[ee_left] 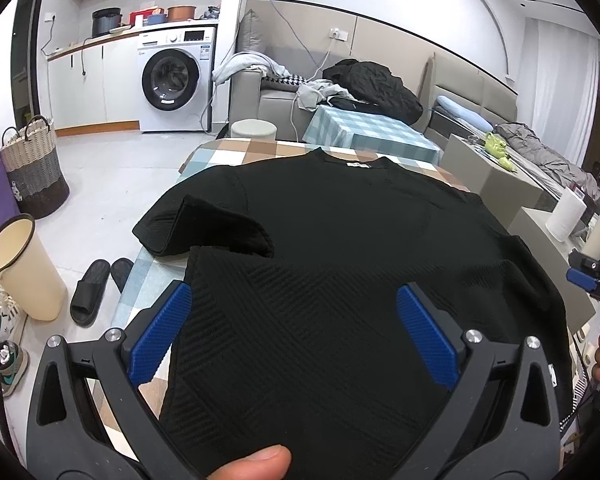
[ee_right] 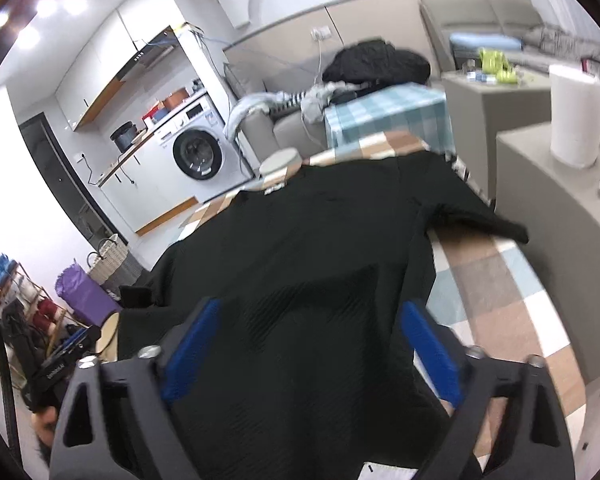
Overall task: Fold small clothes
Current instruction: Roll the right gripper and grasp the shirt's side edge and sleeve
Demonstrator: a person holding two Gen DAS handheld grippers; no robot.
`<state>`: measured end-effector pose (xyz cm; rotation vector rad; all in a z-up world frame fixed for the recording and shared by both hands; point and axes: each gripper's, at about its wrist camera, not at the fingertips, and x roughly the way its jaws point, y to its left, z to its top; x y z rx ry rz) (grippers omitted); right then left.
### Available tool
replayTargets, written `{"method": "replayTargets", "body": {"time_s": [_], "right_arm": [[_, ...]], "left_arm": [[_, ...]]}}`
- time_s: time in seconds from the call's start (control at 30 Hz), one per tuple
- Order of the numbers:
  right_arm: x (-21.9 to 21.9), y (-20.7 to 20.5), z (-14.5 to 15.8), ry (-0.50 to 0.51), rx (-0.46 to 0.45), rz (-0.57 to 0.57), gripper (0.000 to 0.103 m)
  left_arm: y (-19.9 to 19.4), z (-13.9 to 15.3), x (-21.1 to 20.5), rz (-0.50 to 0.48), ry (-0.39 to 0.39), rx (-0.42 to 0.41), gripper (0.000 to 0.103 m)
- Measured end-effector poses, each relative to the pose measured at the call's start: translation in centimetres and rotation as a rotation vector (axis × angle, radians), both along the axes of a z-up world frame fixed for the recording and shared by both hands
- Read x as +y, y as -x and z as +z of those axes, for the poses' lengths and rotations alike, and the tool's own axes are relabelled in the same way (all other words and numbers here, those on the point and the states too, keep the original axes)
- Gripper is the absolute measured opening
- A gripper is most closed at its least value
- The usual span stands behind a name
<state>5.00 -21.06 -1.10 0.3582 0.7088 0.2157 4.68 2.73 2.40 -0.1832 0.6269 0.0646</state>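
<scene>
- Black T-shirt (ee_left: 340, 220) lies spread on a table with a checked cloth (ee_right: 500, 280), its collar and white label at the far end and its hem near the grippers.
- Around it: a washing machine (ee_left: 176, 80) against the far wall, a woven basket (ee_left: 34, 164), a cream bin (ee_left: 20, 268) and black slippers (ee_left: 96, 292) on the floor to the left; a sofa heaped with clothes (ee_left: 364, 84) beyond; a paper towel roll (ee_right: 576, 116) on a grey cabinet to the right.
- Nothing lies on top of the shirt; its left sleeve (ee_left: 204, 224) is folded in over the body.
- Left gripper (ee_left: 292, 316) stands wide open, the hem corner lying between its blue pads (ee_left: 160, 336) without being pinched. A thumb (ee_left: 256, 460) shows at the lower edge.
- Right gripper (ee_right: 312, 340) is also open, the shirt's fabric spanning the gap between its fingers; the view is blurred, so I cannot tell whether a pad touches the fabric.
- Shirt fabric is ribbed, knit in diagonal chevron bands; the pads are finely ridged.
</scene>
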Motion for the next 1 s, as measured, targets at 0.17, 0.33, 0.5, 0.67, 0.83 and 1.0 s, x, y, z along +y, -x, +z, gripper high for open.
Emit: {"method": "replayTargets", "body": {"time_s": [0.17,0.33,0.5,0.67,0.83,1.0], "right_arm": [[-2.5,-2.4,-1.8,0.01,0.071,-0.098,0.082],[-4.7,-5.2,-4.3,0.012,0.153,-0.167,0.047],[-6.9,-4.9,-6.2,0.03,0.221,-0.259,0.007],[-7.3,-4.1,-7.6,0.009,0.307,-0.219,0.006],[-9.0,-4.6,-5.6,-0.058,0.244,-0.292,0.041],[-11.2,-6.6,-5.0,-0.154,0.23,-0.4,0.044]], "left_arm": [[-1.5,-0.6,0.5,0.003,-0.002,0.016,0.102],[-2.5,-1.5,0.9,0.017,-0.003,0.046,0.102],[-3.4,-2.1,1.2,0.031,-0.007,0.062,0.102],[-4.8,-2.7,1.3,0.023,0.002,0.087,0.102],[-6.1,-2.3,0.6,0.0,-0.013,0.088,0.102],[-6.9,-2.2,0.5,-0.006,0.0,0.081,0.102]]}}
